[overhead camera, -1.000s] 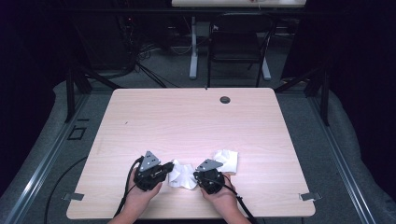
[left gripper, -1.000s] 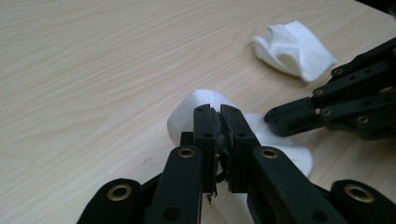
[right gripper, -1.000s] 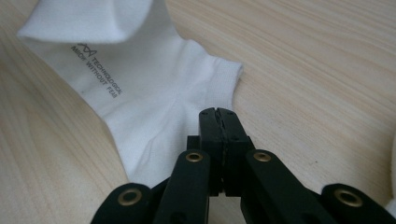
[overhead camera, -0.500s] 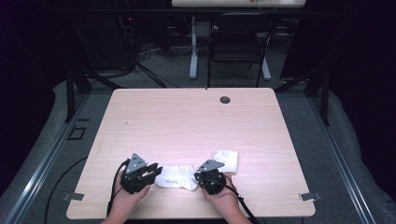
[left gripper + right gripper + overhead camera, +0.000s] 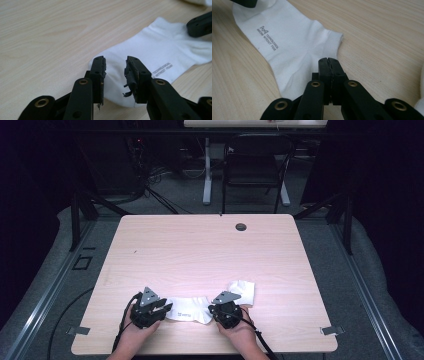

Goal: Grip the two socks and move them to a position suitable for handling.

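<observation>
1. White cotton, a sock (image 5: 187, 309), is lying flat near the table's (image 5: 200, 250) front edge in the high view, its long axis running sideways between the two hands. The left gripper (image 5: 161, 309) is sitting at the sock's one end and the right gripper (image 5: 215, 311) at the other, each about equally close; a second white sock (image 5: 242, 291) is lying bunched just beyond the right gripper.

2. Looking along the left gripper (image 5: 115, 71) in its own view, the sock (image 5: 160, 55) is stretching away from it toward the right gripper's black tip (image 5: 200, 23). The jaws have just been opening and are standing partly apart, straddling the sock's near end, with the pads not pressing on it: a released grip.

3. Looking along the right gripper (image 5: 328, 65) in its view, the sock (image 5: 287, 42) is running away toward the left gripper's tip (image 5: 245, 2), printed lettering facing up. The jaws are clenched together over the sock's near edge; whether they are pinching cloth I cannot tell for certain, though they appear to be.
</observation>
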{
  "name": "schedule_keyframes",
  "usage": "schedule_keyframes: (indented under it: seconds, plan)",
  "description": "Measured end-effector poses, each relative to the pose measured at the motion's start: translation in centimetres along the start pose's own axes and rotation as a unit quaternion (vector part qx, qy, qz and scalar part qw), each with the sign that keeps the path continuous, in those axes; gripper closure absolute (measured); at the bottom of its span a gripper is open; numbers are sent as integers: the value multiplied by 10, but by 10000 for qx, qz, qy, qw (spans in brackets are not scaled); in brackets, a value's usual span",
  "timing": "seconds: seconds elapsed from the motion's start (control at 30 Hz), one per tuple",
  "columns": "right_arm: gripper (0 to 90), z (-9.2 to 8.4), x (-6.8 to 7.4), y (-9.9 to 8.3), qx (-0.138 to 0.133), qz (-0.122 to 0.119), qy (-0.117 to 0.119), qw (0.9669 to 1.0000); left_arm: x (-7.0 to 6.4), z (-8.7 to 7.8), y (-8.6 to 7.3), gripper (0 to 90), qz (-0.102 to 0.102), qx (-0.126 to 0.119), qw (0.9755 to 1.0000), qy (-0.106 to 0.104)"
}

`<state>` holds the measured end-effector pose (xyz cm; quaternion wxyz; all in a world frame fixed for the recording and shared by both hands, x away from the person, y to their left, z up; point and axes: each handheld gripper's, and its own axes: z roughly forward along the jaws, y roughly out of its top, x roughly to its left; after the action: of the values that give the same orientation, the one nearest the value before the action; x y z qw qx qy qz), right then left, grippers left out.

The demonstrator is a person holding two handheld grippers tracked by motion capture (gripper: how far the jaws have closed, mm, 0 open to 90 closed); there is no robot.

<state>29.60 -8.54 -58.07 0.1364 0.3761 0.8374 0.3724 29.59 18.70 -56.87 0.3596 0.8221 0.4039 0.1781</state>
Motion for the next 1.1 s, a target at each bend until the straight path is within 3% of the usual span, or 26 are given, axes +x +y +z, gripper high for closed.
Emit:
schedule_keyframes:
  seconds: [0.13,0.33,0.47,0.73,0.93,1.1]
  plan:
    - [900,-1,-1,-1,-15,-34,-9,10000,0,8,-5,686,52,236,9997,44]
    - [900,-2,-1,-2,7,-8,-6,10000,0,8,-8,760,39,138,9999,34]
    - [900,-2,-1,-3,-14,-31,-22,10000,-1,7,-7,869,87,210,9997,-2]
    - [900,-6,-4,-5,43,-46,-6,10000,2,-3,-7,875,-280,152,9989,-333]
    - [900,-12,-4,-7,186,-7,60,9998,-1,-7,-18,874,-264,319,9980,-482]
    - [900,-16,0,-8,368,58,134,9992,-6,-10,-21,858,-173,253,9981,-536]
